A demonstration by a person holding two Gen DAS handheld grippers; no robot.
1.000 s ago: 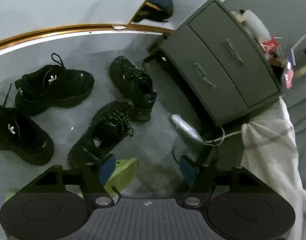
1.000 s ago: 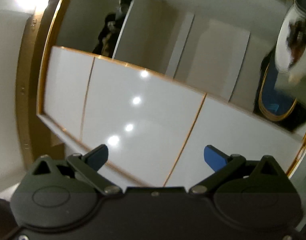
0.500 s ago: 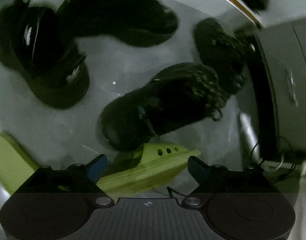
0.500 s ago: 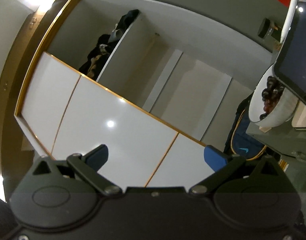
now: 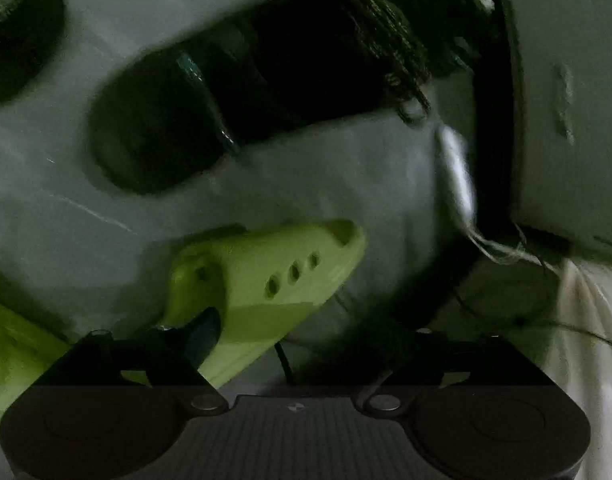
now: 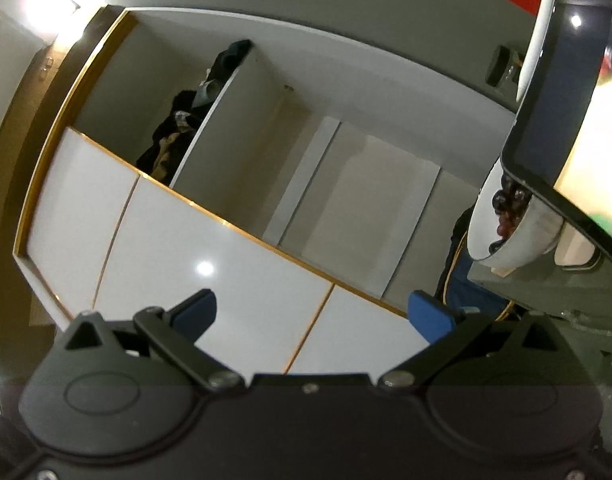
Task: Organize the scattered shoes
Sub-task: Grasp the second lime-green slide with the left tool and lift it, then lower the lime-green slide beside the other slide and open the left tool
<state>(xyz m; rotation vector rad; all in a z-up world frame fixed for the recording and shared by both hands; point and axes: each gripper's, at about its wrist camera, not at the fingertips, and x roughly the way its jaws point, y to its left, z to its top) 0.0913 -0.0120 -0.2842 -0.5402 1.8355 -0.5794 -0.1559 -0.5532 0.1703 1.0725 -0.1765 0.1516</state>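
Left gripper (image 5: pixel 301 334) jaws apart, lime-green perforated foam clog (image 5: pixel 265 280) between them, possibly touching, right gripper (image 6: pixel 313 312) jaws apart, empty

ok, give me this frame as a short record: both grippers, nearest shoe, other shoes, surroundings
left gripper: jaws open, low over the floor, left pad at the green clog
right gripper: jaws open, empty, aimed at a white cabinet
nearest shoe: green clog, lying on the pale floor
other shoes: black laced shoe beyond the clog; a second green clog at lower left
surroundings: grey drawer unit on the right
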